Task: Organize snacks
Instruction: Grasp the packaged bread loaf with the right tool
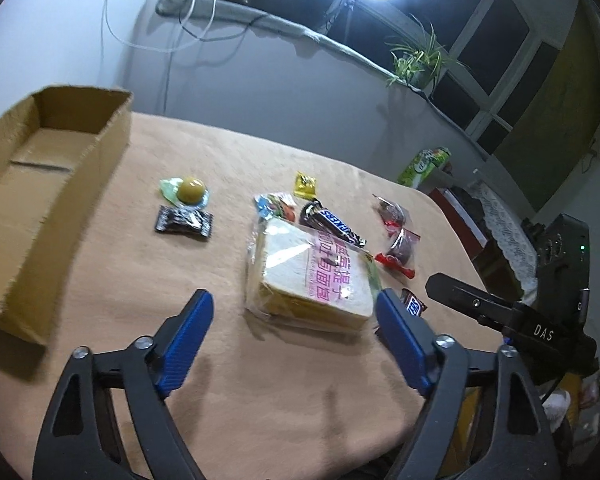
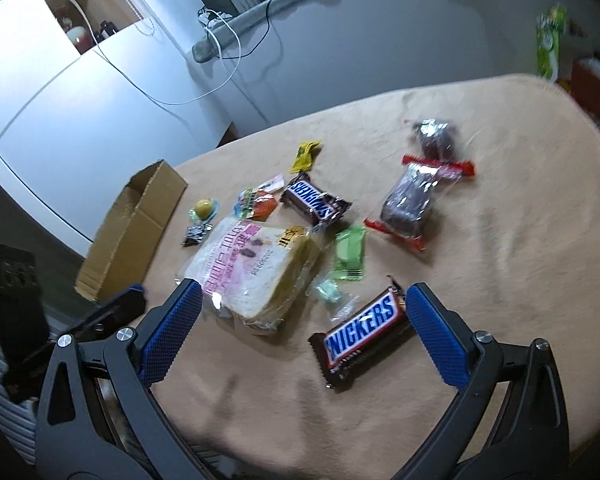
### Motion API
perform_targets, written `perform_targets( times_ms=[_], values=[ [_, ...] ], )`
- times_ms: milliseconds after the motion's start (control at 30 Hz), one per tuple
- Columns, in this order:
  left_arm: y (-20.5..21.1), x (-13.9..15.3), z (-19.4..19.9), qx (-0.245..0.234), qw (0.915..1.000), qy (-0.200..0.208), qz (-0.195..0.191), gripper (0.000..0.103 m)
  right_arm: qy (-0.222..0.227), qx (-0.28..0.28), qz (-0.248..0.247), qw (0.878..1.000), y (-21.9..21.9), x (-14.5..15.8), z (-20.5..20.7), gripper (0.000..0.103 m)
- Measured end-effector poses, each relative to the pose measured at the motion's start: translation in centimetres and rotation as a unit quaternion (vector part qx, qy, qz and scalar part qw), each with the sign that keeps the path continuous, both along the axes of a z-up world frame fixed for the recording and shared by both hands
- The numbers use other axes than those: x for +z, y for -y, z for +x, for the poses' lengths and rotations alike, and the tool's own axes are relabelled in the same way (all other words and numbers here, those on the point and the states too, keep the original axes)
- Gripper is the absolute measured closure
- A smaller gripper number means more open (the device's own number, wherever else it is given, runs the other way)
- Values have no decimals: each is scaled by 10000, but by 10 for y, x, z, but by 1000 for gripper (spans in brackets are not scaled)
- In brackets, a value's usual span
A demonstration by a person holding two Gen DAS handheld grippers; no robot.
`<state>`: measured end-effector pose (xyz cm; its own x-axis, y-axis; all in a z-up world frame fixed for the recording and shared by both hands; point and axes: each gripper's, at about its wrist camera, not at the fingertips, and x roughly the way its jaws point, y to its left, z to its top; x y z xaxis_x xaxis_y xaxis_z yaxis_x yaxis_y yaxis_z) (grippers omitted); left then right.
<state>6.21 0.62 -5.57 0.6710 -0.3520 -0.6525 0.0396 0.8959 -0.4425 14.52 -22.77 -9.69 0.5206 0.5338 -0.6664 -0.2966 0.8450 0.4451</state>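
An open cardboard box [image 1: 40, 184] sits at the table's left; it also shows in the right wrist view [image 2: 136, 224]. A bagged bread slice [image 1: 312, 276] [image 2: 252, 272] lies mid-table among snacks: two Snickers bars [image 2: 364, 336] [image 2: 314, 202], a yellow jelly cup [image 1: 192, 190], a dark candy [image 1: 184, 224], a yellow packet [image 1: 305, 184], a green packet [image 2: 350, 254] and two red-edged cake packs [image 2: 410, 200]. My left gripper [image 1: 294, 308] is open and empty, just short of the bread. My right gripper [image 2: 304, 300] is open and empty, above the near Snickers and the bread's corner.
The table wears a tan cloth [image 1: 260, 392] and its right edge drops off to furniture. A green carton [image 1: 424, 166] stands beyond the far right corner. The right gripper's body [image 1: 500, 312] shows at the right of the left wrist view.
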Motion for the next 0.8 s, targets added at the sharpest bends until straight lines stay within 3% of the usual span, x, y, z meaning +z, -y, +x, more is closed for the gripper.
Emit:
perform_targets(
  times_ms=[133, 267, 333, 667, 800],
  values=[
    [-2, -9, 10, -14, 9999, -95, -95, 28, -189, 68, 211, 9996, -2, -5, 9, 11],
    [-5, -15, 19, -30, 9996, -162, -209, 33, -358, 239, 340, 9985, -9, -9, 16, 15],
    [-5, -18, 24, -91, 9995, -195, -241, 44, -466, 328, 431, 9974, -14, -12, 20, 25],
    [-5, -28, 37, -170, 9992, -306, -188, 47, -852, 461, 772, 9923, -20, -29, 33, 49],
    [-5, -34, 40, -258, 9988, -375, -182, 55, -946, 524, 818, 9908, -23, -32, 37, 58]
  ],
)
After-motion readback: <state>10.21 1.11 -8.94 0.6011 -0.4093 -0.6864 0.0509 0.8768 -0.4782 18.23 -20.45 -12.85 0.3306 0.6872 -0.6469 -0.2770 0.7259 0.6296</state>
